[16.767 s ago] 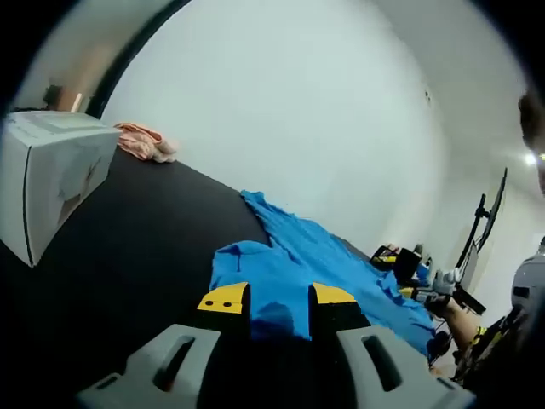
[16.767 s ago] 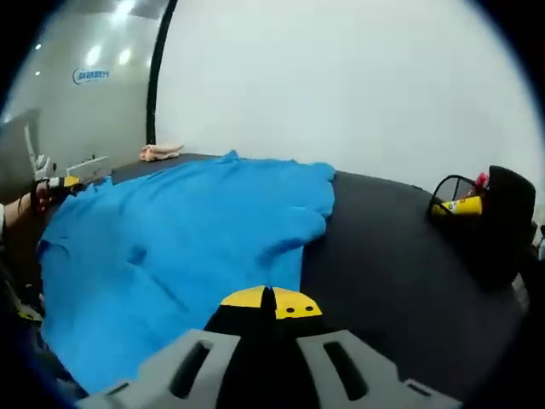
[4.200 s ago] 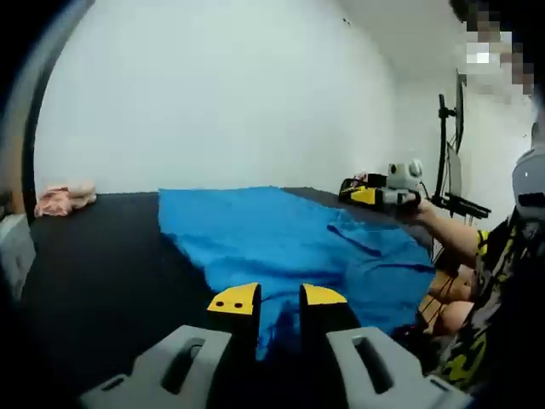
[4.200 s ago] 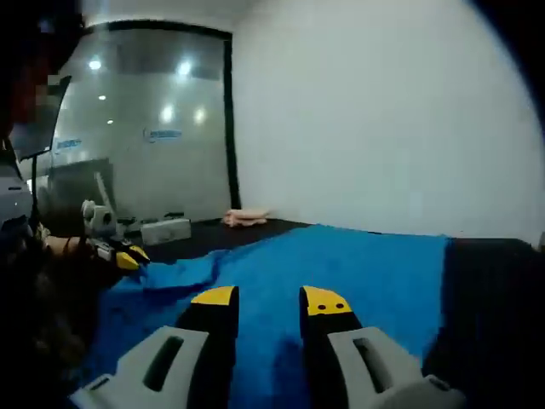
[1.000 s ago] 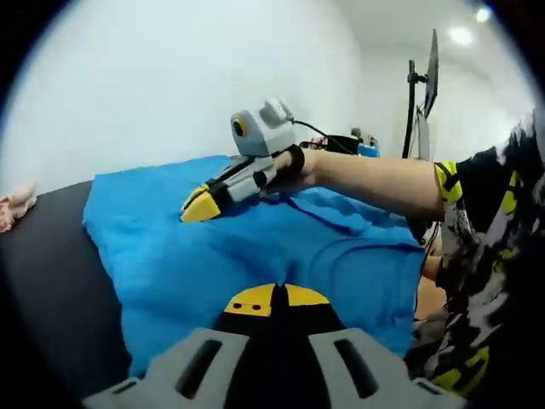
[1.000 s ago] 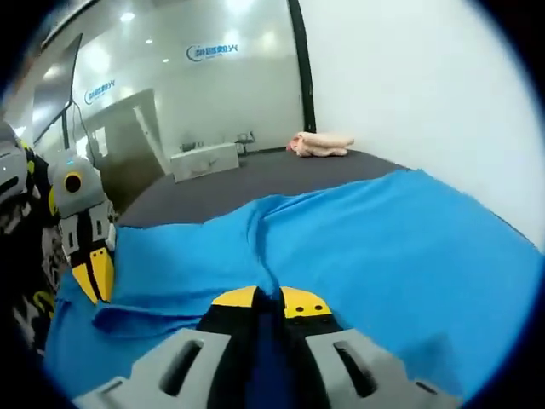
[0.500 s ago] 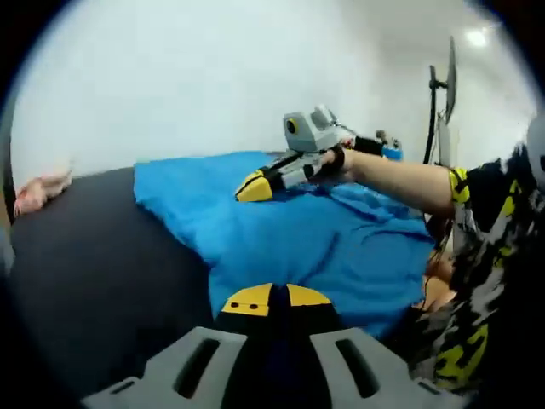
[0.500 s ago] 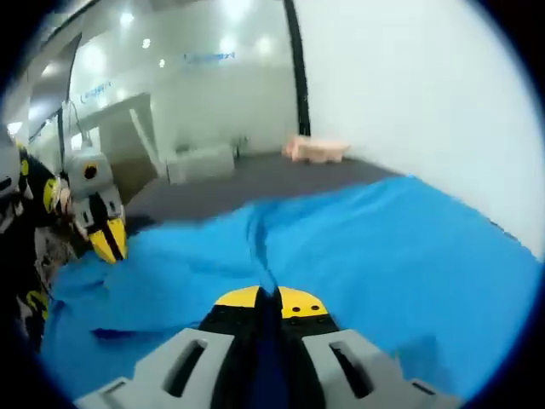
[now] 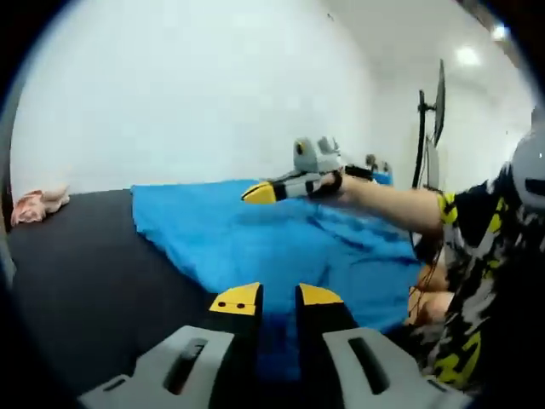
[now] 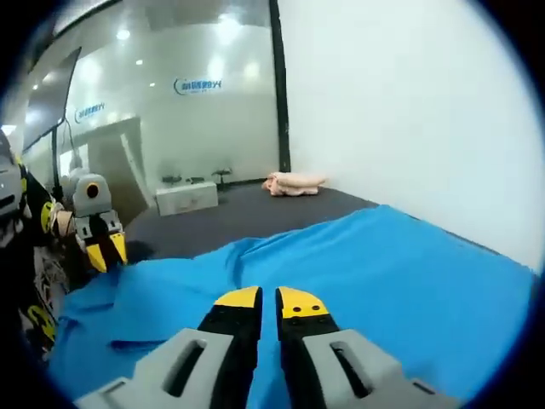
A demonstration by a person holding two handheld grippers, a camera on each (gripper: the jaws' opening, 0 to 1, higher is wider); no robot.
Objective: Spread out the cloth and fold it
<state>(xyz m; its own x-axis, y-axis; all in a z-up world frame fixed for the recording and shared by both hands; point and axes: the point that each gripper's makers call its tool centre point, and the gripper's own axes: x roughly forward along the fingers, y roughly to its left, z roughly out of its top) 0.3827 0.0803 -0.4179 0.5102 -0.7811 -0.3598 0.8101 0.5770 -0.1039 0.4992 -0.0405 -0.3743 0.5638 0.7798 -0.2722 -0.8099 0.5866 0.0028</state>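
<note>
Here the blue cloth (image 9: pixel 281 243) is laid across the black table (image 9: pixel 94 256), with much of it flat but ridges and a rumpled hem seen along the person's side. In the left gripper view, the left gripper (image 9: pixel 277 296) is held low over that near hem, its yellow-tipped jaws spread a little with blue showing between them — nothing is pinched. The right gripper (image 9: pixel 260 193) is seen there farther along the cloth, lifted above it; in the right gripper view its jaws (image 10: pixel 268 298) are parted by a narrow gap and are empty. A pink cloth (image 10: pixel 294 183) lies well beyond the blue cloth's far edge, with a white box (image 10: pixel 187 198) near it.

The step in hand is judged to be regrasping before a fold. It would be done best if two corners of the same hem were pinched — one layer only — and tension kept even between them, so that the ridges near the middle are drawn out rather than folded in.
</note>
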